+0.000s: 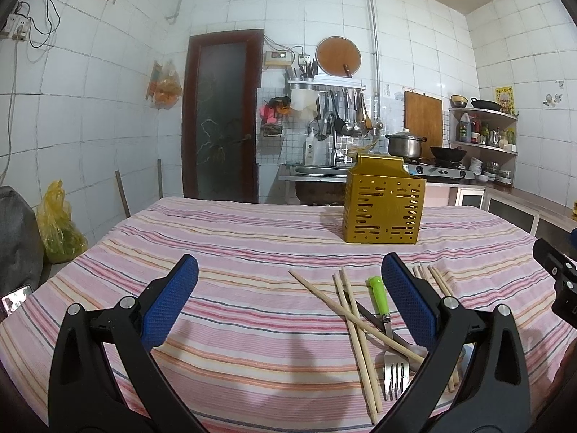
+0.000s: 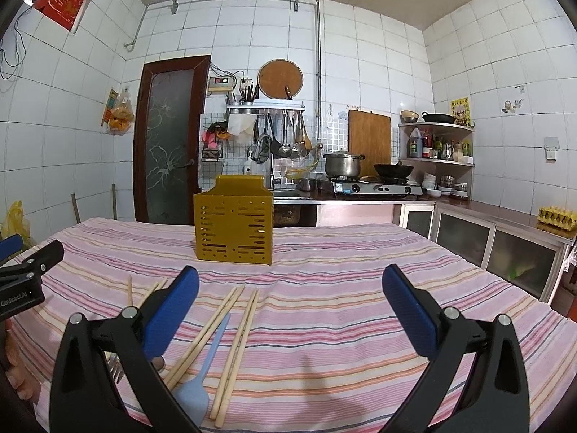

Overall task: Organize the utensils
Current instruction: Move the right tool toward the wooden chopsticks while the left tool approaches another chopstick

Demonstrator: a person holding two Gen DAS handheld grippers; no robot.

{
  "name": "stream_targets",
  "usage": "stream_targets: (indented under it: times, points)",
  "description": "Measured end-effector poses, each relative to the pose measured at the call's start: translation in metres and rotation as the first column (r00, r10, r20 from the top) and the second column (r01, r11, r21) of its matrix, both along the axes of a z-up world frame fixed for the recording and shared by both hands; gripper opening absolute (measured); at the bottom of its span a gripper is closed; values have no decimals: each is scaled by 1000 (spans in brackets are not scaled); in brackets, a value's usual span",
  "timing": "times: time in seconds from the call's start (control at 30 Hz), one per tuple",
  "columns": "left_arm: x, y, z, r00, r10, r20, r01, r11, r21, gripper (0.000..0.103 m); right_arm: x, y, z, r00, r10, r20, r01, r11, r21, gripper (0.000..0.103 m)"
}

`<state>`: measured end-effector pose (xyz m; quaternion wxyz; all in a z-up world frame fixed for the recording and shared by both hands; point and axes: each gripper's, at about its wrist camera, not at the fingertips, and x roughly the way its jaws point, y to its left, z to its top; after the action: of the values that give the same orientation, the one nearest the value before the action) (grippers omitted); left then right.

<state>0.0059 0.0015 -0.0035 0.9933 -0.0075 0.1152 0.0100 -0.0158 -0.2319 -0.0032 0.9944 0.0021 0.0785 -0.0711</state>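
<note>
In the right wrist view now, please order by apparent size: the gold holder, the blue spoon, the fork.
1. gold holder, clearly largest.
2. blue spoon, though it lies nearer the camera.
3. fork; only its tines show, so its size is unsure.

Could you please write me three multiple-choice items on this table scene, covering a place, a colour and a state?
1. Where does the gold perforated metal utensil box stand?
A. on the striped cloth, beyond the utensils
B. on the stove
C. on the floor

2. What colour is the fork handle?
A. red
B. green
C. black

3. How are the right tongs?
A. shut on a chopstick
B. shut on nothing
C. open

Answers: 1 A, it sits on the pink striped tablecloth; 2 B, bright green plastic; 3 C, blue pads wide apart.
</note>
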Motion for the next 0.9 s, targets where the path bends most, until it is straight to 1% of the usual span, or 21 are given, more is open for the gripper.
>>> stream_targets:
  times: [0.2,0.3,0.47,0.53,0.57,0.67,0.7,0.77,0.87,0.9]
  points:
    - [-1,-3,2,1000,17,-1,-17,1000,19,98,1,-2,1,1000,16,-8,-16,1000,15,99]
    - [-2,-3,2,999,34,1,-34,999,23,98,5,-4,0,999,28,-25,-27,999,26,99]
    - [1,-1,3,999,42,-12,-41,999,23,98,9,-11,-1,998,5,-60,-2,999,47,99]
    - [6,-1,2,999,33,-39,-33,999,22,98,12,-17,-2,997,-20,-81,26,997,70,99]
    - [9,-1,1,998,33,-55,-32,999,21,98,15,-21,-3,994,-18,-106,28,995,91,99]
    - [20,0,-1,993,27,-115,-25,1000,17,98,27,-28,-8,984,18,-175,5,991,130,99]
    - [26,0,-2,989,19,-149,-17,1000,17,98,33,-29,-10,979,26,-204,1,991,134,99]
    - [35,-2,-2,981,9,-192,-6,1000,17,98,44,-30,-11,968,32,-247,1,991,131,99]
    - [53,-4,1,968,-24,-248,29,999,15,98,55,-26,-4,968,19,-249,4,996,90,99]
    - [56,-4,2,967,-32,-253,35,999,9,98,61,-24,2,969,19,-246,-1,997,72,99]
